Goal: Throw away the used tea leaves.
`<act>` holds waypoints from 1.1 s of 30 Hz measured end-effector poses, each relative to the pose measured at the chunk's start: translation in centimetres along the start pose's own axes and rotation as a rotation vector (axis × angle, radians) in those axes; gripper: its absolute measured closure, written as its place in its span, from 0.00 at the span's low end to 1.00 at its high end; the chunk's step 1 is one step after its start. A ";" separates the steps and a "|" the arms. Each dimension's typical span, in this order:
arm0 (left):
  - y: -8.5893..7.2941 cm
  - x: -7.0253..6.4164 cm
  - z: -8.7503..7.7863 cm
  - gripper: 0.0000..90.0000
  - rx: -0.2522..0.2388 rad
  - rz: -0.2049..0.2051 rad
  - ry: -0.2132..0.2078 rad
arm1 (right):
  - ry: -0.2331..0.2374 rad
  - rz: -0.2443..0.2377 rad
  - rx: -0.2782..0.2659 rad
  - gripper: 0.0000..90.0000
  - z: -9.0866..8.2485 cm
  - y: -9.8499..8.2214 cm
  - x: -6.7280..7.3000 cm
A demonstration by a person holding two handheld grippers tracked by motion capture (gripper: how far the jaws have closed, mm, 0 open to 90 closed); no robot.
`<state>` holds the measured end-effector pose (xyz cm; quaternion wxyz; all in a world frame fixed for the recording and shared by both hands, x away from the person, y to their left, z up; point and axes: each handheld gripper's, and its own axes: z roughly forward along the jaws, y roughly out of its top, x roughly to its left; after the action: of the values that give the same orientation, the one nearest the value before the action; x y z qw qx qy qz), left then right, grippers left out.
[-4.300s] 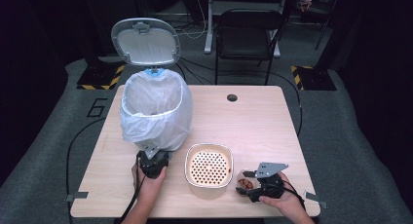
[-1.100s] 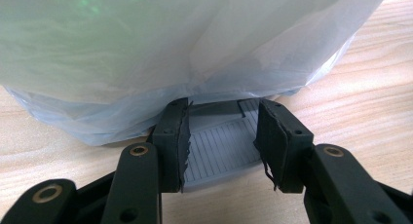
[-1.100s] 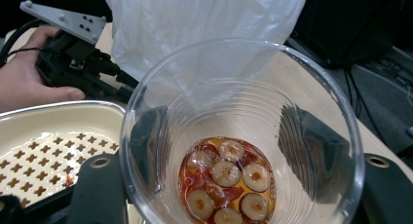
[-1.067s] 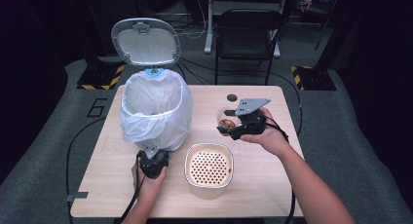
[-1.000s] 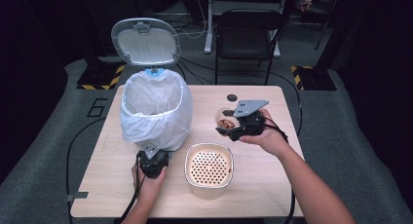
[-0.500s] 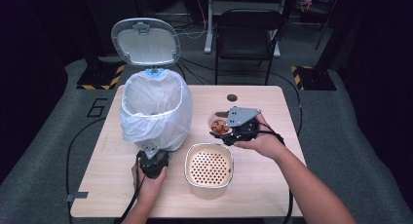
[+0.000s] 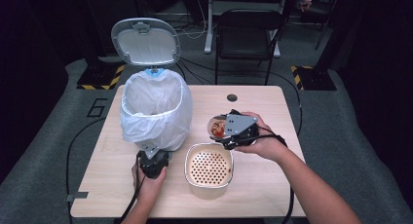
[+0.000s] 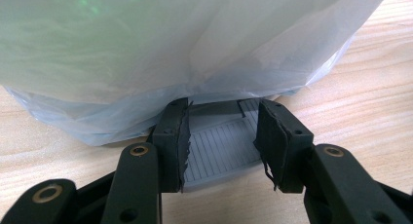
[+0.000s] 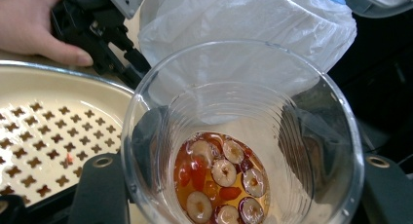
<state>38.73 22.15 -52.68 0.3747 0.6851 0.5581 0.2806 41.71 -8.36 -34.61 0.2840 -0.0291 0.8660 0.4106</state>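
A pedal bin lined with a white bag stands at the table's left, its lid raised. At the bin's foot, my left gripper is shut on the grey ribbed pedal. My right gripper is shut on a clear plastic cup. Brownish liquid with sliced fruit sits in the cup's bottom. The cup hangs above the table, just right of the bin and behind a cream strainer bowl.
The wooden table has a round cable hole near its far edge. A black chair stands behind the table. Cables trail off the table's front and over the grey floor.
My right gripper has carried the cup from the table's front right up and left, ending close beside the bin. The left gripper and the raised lid have stayed as they were.
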 end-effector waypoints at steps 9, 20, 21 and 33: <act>0.0 0.0 0.0 0.62 0.000 0.000 0.000 | -0.029 -0.176 0.036 0.41 0.1 0.3 1.5; 0.0 0.0 0.0 0.62 0.000 -0.001 0.000 | -0.114 -0.347 0.115 0.42 1.2 -0.5 2.8; 0.0 0.0 0.0 0.62 -0.001 -0.001 0.000 | -0.114 -0.357 0.120 0.42 1.3 -0.6 2.9; 0.0 0.0 0.0 0.62 0.000 0.000 0.000 | -0.196 -0.571 0.189 0.42 1.8 -0.8 4.4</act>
<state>38.73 22.15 -52.67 0.3747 0.6852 0.5581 0.2805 39.15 -6.78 -38.32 0.4714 -0.2050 0.8256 0.2327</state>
